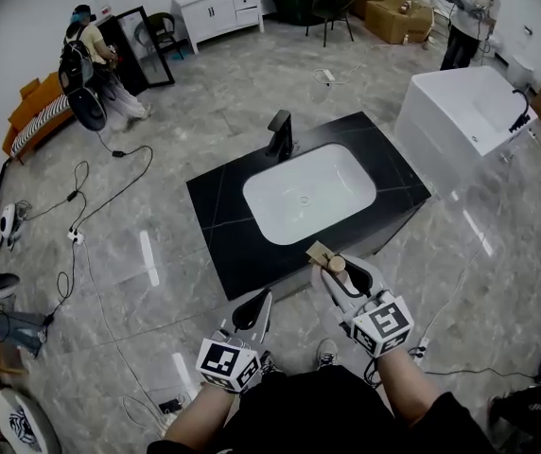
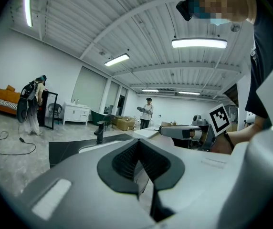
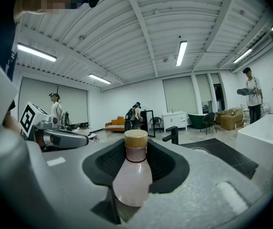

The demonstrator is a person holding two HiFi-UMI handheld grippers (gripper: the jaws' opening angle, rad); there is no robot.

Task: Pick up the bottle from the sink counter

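Note:
A pale pink bottle point(image 3: 132, 178) with a tan cap stands upright between the jaws of my right gripper point(image 3: 136, 151), which is shut on it. In the head view the right gripper point(image 1: 339, 272) holds the bottle point(image 1: 337, 264) just over the front edge of the black sink counter point(image 1: 223, 216). The counter has a white basin point(image 1: 308, 194) and a black faucet point(image 1: 280, 135). My left gripper point(image 1: 253, 310) hangs left of the right one, in front of the counter and off it. Its jaws are together with nothing between them point(image 2: 141, 162).
A white bathtub point(image 1: 469, 112) stands to the right of the counter. Cables point(image 1: 81, 225) trail over the floor at the left. One person point(image 1: 91, 55) stands at the back left by a mirror, another person point(image 1: 469, 17) at the back right. A white cabinet point(image 1: 218, 8) lines the far wall.

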